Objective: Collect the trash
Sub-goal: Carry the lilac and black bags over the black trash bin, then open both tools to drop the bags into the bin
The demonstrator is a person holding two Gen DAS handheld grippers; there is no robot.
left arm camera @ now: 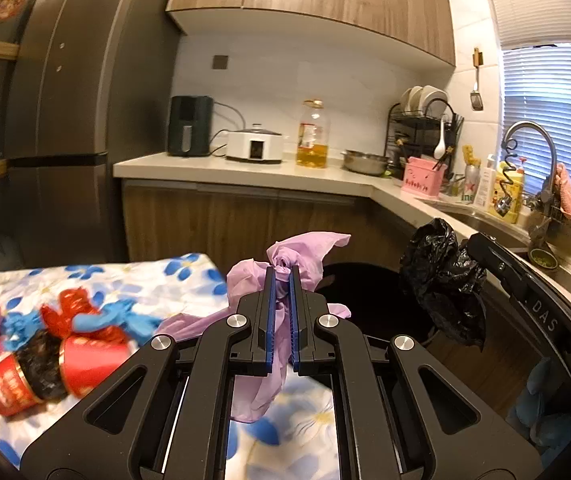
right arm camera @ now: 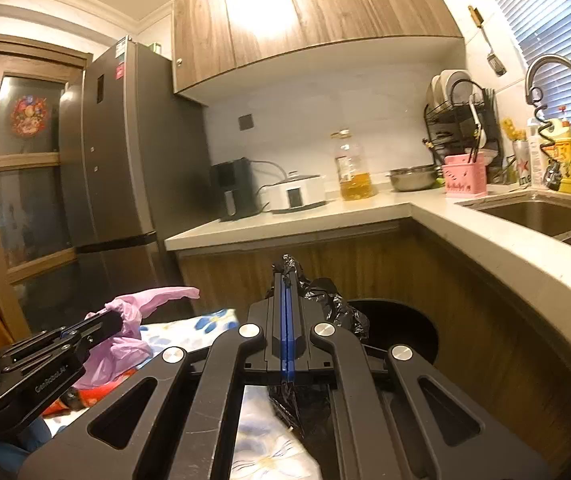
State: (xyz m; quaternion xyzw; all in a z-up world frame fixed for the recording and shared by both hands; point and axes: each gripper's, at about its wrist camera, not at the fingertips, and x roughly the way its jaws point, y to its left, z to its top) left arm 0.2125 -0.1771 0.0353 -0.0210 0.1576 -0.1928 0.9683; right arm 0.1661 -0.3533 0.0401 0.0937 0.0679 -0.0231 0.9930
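My left gripper [left arm camera: 283, 276] is shut on a crumpled purple plastic bag [left arm camera: 305, 254] and holds it above the edge of the flowered table [left arm camera: 165, 276]. It also shows in the right wrist view [right arm camera: 115, 322] with the purple bag [right arm camera: 141, 304]. My right gripper [right arm camera: 286, 280] is shut on a crumpled black plastic bag [right arm camera: 333, 304], which also shows in the left wrist view [left arm camera: 441, 280]. A round black bin [left arm camera: 369, 300] stands open on the floor beyond both grippers; it also shows in the right wrist view [right arm camera: 397, 328]. Red cups [left arm camera: 89, 364], blue and pink scraps [left arm camera: 125, 320] lie on the table.
An L-shaped counter [left arm camera: 245, 172] holds an air fryer [left arm camera: 189, 126], a cooker [left arm camera: 255, 144], an oil bottle [left arm camera: 312, 134], a bowl and a dish rack. A sink [right arm camera: 541, 212] with a tap is on the right. A tall fridge [left arm camera: 69, 100] stands at left.
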